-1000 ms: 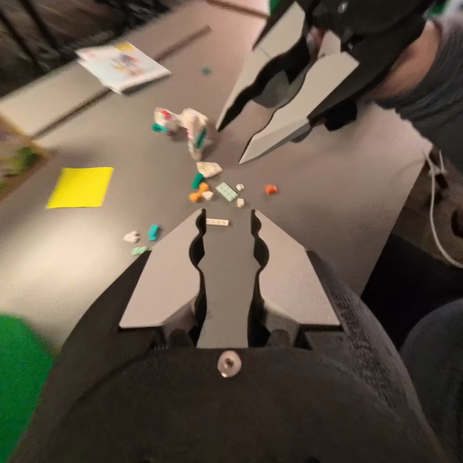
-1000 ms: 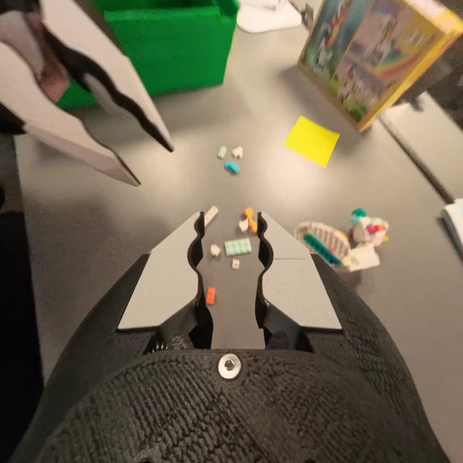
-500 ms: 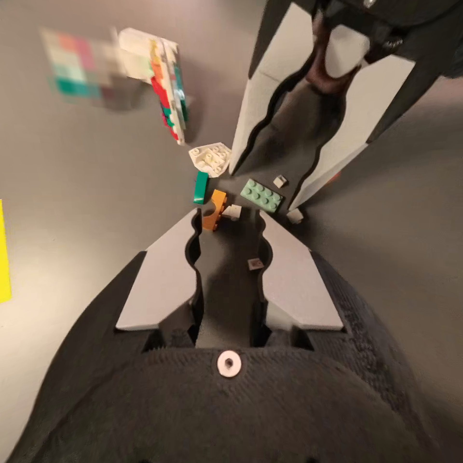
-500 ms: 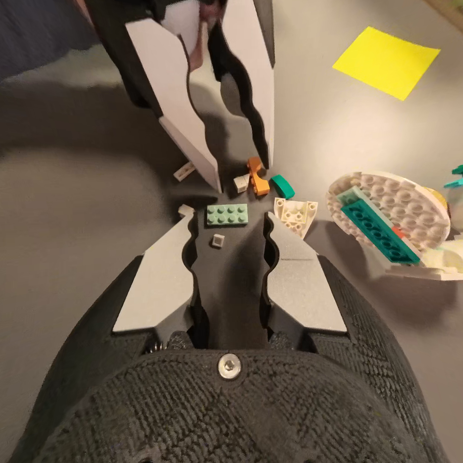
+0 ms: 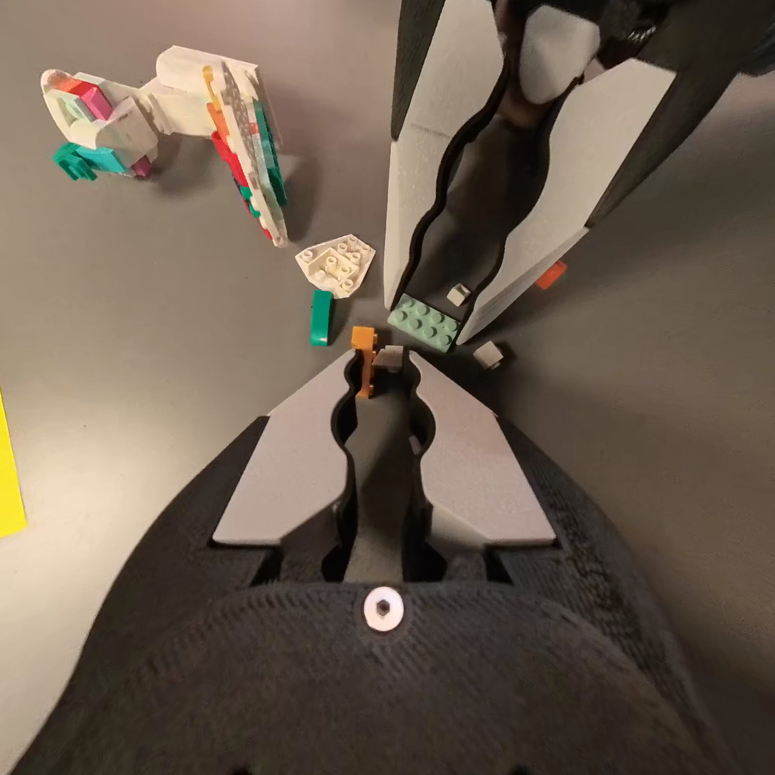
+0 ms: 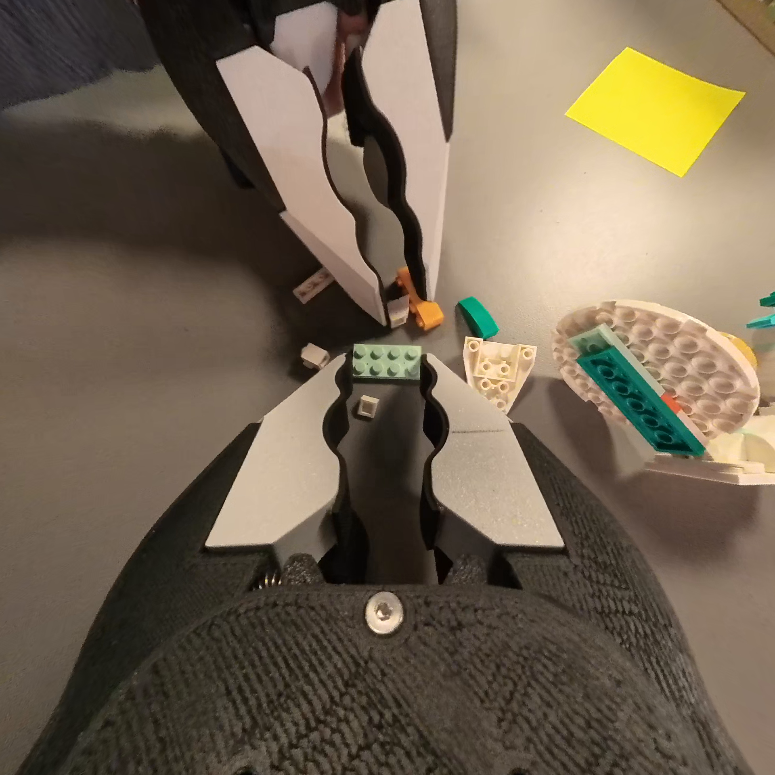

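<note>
Pale green studded plastic plate (image 6: 386, 363) lies crosswise between the spread right gripper's (image 6: 386, 365) tips; left gripper (image 5: 380, 355), half-spread, straddles an orange brick (image 5: 365, 364).

No readable writing shows in either view. The yellow paper square (image 6: 654, 109), at 1 o'clock in the right wrist view, is blank. A small white strip (image 6: 312, 288) at 11 o'clock on the grey surface (image 6: 126, 356) carries tiny marks too blurred to read.
</note>
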Demonstrator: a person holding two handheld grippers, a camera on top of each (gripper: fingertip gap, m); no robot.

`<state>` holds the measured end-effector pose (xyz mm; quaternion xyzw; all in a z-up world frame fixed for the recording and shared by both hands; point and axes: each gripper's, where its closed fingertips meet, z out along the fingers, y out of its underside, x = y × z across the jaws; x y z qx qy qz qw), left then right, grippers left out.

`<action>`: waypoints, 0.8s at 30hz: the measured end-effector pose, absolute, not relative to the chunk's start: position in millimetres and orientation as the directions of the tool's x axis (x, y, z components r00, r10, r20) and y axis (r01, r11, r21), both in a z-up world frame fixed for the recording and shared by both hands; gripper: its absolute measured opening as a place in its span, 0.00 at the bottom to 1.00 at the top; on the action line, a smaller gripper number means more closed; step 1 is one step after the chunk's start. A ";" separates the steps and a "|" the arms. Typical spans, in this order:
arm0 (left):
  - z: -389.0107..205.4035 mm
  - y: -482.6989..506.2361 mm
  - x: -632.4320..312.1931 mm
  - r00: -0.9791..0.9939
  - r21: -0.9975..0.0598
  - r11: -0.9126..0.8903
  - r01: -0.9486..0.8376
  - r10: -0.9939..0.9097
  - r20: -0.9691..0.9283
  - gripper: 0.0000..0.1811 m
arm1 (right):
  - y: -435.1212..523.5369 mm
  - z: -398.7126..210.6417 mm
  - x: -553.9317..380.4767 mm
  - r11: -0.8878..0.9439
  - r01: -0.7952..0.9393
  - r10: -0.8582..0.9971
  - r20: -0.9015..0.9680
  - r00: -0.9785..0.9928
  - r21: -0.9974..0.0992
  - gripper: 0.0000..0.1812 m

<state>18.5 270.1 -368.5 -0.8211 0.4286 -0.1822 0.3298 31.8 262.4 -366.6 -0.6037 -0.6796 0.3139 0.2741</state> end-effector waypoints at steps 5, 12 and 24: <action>-368.8 260.3 5.7 0.636 -0.696 -0.469 -0.545 -0.771 0.022 0.21 | 255.9 -366.7 32.5 0.086 0.661 0.992 0.000 -0.129 -0.746 0.16; -365.5 233.3 -18.9 0.704 -0.649 -0.517 -0.558 -0.709 -0.041 0.30 | 253.7 -354.2 17.5 0.001 0.637 0.997 -0.050 -0.063 -0.770 0.19; -344.8 224.2 -23.0 0.761 -0.725 -0.520 -0.451 -0.649 -0.008 0.25 | 254.6 -359.0 10.8 -0.067 0.707 0.998 -0.056 0.039 -0.704 0.14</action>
